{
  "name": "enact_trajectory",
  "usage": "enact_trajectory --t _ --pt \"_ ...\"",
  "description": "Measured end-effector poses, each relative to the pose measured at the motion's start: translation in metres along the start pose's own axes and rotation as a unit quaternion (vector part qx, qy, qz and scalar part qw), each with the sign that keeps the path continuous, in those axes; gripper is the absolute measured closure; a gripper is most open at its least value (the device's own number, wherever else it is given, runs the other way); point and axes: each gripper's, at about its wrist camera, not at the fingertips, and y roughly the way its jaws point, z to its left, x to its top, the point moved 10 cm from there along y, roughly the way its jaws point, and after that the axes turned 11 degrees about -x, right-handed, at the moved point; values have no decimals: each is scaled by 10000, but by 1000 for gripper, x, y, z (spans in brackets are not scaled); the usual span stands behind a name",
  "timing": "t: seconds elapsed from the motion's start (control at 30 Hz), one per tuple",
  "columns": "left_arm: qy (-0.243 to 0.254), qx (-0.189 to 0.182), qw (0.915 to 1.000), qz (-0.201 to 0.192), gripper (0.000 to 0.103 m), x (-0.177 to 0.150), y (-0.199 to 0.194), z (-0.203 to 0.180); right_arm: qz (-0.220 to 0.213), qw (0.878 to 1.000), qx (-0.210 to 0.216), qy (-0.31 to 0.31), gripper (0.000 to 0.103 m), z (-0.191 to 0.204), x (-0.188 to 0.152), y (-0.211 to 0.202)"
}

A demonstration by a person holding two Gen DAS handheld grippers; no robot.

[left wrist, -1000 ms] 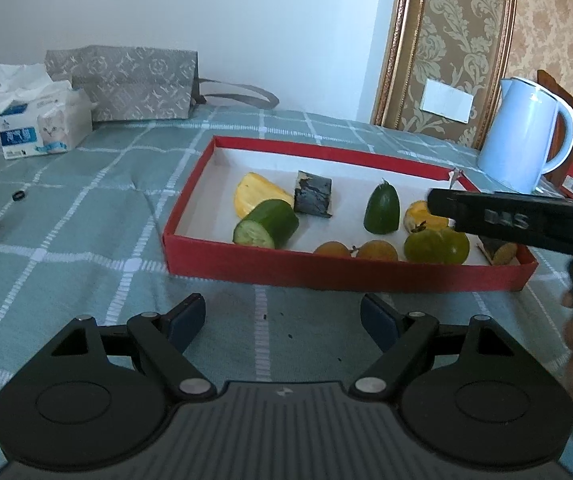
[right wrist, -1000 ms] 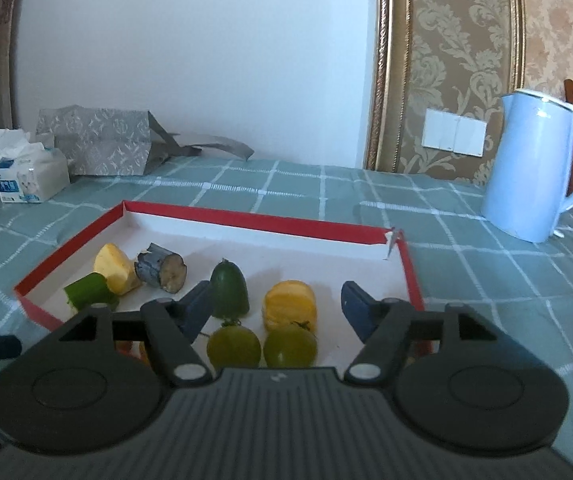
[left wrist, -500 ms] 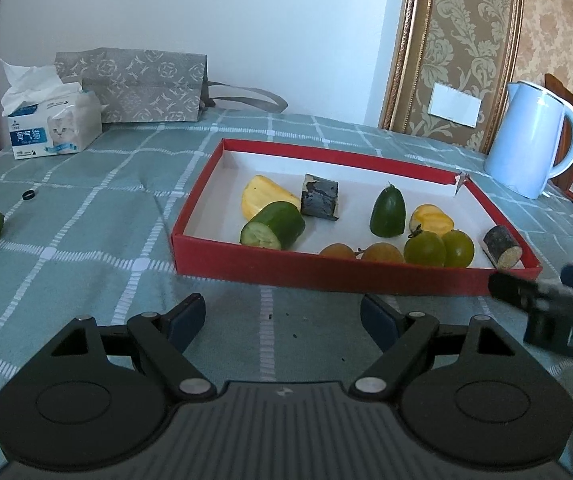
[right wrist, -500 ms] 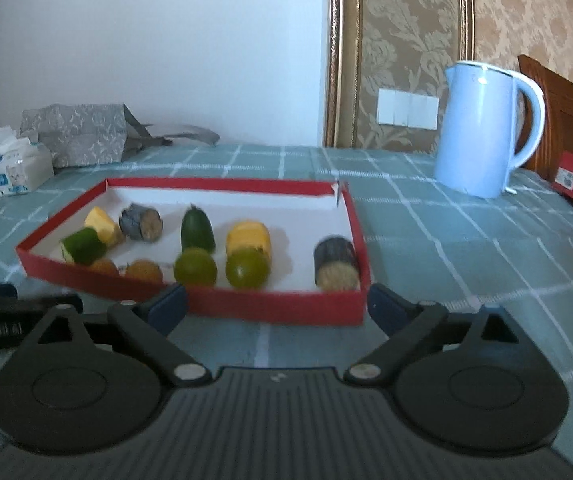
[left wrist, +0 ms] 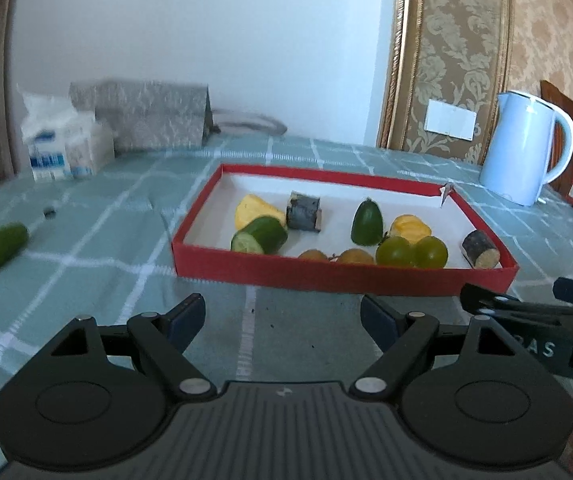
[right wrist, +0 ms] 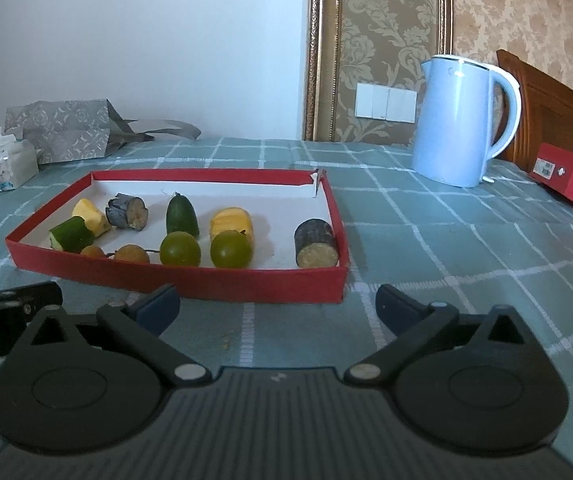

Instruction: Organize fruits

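1. Left wrist view: the left tongs (left wrist: 282, 314) hang low over the tabletop (left wrist: 126, 264), just short of the near wall of the red tray (left wrist: 342, 274). Both fingers stand spread wide apart, with nothing between them.
2. Same view: the tray holds a cut cucumber piece (left wrist: 260, 235) at its left end, touching a yellow chunk (left wrist: 255, 210). A dark sugarcane stub (left wrist: 304, 212) lies just beside these.
3. Same view: toward the middle stand a green pointed fruit (left wrist: 366, 222), a second yellow piece (left wrist: 410, 227), two small brown fruits (left wrist: 336, 256) and two round green fruits (left wrist: 412, 251). Another cane stub (left wrist: 480, 249) lies at the right end.
4. Same view: one loose cucumber piece (left wrist: 1, 246) lies on the tabletop, well apart from the tray on its left. This side of the frame is blurred.
5. Same view: the right tongs (left wrist: 526, 300) enter from the right edge, near the tray's front right corner.
6. Right wrist view: the right tongs (right wrist: 276, 304) are spread fully, holding nothing, in front of the tray (right wrist: 214, 276).
7. Same view: a pale blue kettle (right wrist: 458, 120) stands beyond the tray's right end. A tissue pack (right wrist: 0, 168) sits at far left. A red box (right wrist: 570, 176) lies at far right.
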Motion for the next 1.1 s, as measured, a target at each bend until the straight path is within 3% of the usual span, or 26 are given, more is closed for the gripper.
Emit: enact_trajectory --t 0.4,1.1 --pt "236 -6 9996 -133 18 6 -16 -15 15 9999 39 125 0 -2 -4 -11" --pt "259 -240 9994 57 18 4 -19 -27 206 9996 -46 161 0 -6 -10 -5"
